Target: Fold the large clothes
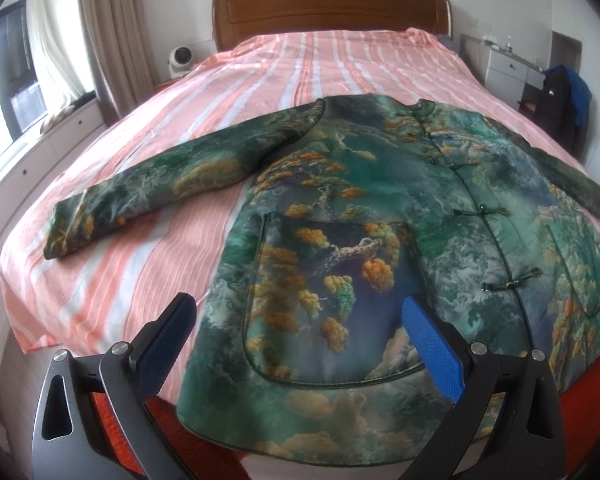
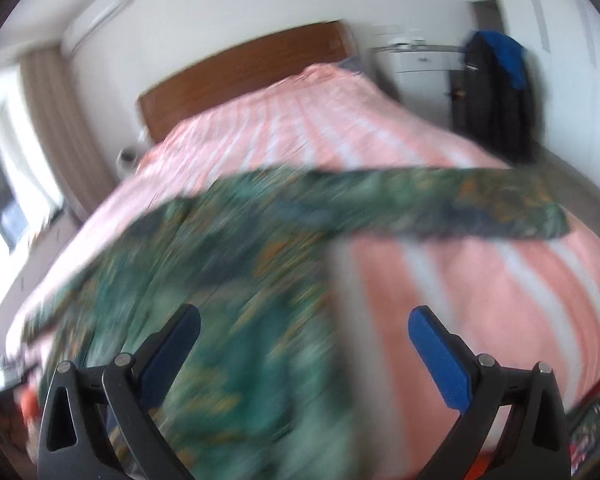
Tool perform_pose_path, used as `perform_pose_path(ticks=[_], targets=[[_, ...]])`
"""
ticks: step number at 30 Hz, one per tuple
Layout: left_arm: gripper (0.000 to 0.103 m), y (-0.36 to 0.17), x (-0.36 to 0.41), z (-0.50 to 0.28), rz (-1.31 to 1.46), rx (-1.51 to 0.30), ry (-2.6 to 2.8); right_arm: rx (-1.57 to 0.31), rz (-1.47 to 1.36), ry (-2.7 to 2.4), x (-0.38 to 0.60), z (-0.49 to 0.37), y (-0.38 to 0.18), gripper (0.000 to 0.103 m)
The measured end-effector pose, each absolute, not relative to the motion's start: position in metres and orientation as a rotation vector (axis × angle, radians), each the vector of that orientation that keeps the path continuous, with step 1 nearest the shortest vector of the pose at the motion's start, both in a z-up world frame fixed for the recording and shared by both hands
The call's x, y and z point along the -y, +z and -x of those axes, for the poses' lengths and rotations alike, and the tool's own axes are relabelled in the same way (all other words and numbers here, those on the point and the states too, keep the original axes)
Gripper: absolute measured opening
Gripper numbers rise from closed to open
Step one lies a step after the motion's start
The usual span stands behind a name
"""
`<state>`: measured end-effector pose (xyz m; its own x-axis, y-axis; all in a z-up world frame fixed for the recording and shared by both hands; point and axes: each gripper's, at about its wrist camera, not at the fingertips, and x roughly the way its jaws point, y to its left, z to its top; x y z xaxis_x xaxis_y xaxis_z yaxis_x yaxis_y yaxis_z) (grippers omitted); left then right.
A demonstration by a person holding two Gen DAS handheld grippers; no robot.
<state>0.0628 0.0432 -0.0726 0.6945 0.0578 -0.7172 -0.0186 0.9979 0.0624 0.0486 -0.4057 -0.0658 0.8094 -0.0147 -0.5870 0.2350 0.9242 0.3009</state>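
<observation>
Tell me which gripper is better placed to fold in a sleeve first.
Probably left: the left gripper is open and steady over the jacket, its sleeve in clear view. The right gripper view is blurred.

Left tongs [image 1: 300,320] and right tongs [image 2: 304,330] agape

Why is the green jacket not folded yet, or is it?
Not folded: the green jacket lies spread flat on the striped bed, front buttoned, one sleeve stretched sideways. Both tools are open, holding nothing.

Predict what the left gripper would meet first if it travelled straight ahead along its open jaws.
Probably the green landscape-print padded jacket spread flat on the pink striped bedspread, around its front patch pocket; exact depth is unclear.
</observation>
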Motion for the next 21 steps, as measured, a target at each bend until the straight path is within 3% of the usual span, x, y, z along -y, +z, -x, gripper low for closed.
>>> perform_pose_path(ticks=[5, 8, 11, 13, 14, 15, 16, 18, 21], targets=[[0.102, -0.071, -0.046, -0.061, -0.04, -0.795, 0.072, -0.573, -0.875, -0.243, 0.571, -0.063, -0.11, 0.099], [0.102, -0.073, -0.044, -0.064, -0.047, -0.808, 0.075, -0.544, -1.075, -0.361, 0.633, -0.058, -0.145, 0.082], [0.102, -0.077, -0.038, -0.068, -0.072, -0.826, 0.076, -0.502, -1.184, -0.434, 0.665, -0.058, -0.17, 0.074], [0.102, -0.08, -0.034, -0.071, -0.086, -0.838, 0.073, -0.467, -1.212, -0.459, 0.674, -0.062, -0.176, 0.067], [0.102, -0.081, -0.032, -0.072, -0.095, -0.846, 0.072, -0.454, -1.213, -0.481, 0.678, -0.068, -0.178, 0.054], [0.102, -0.081, -0.031, -0.072, -0.101, -0.849, 0.072, -0.461, -1.202, -0.497, 0.681, -0.074, -0.177, 0.034], [0.102, -0.081, -0.03, -0.072, -0.104, -0.849, 0.073, -0.484, -1.171, -0.544, 0.68, -0.08, -0.172, 0.022], [0.102, -0.079, -0.03, -0.07, -0.102, -0.835, 0.068, -0.472, -1.1, -0.594, 0.666, -0.09, -0.152, 0.014], [0.102, -0.08, -0.032, -0.072, -0.079, -0.83, 0.061, -0.396, -0.891, -0.412, 0.596, -0.13, -0.082, 0.014]])
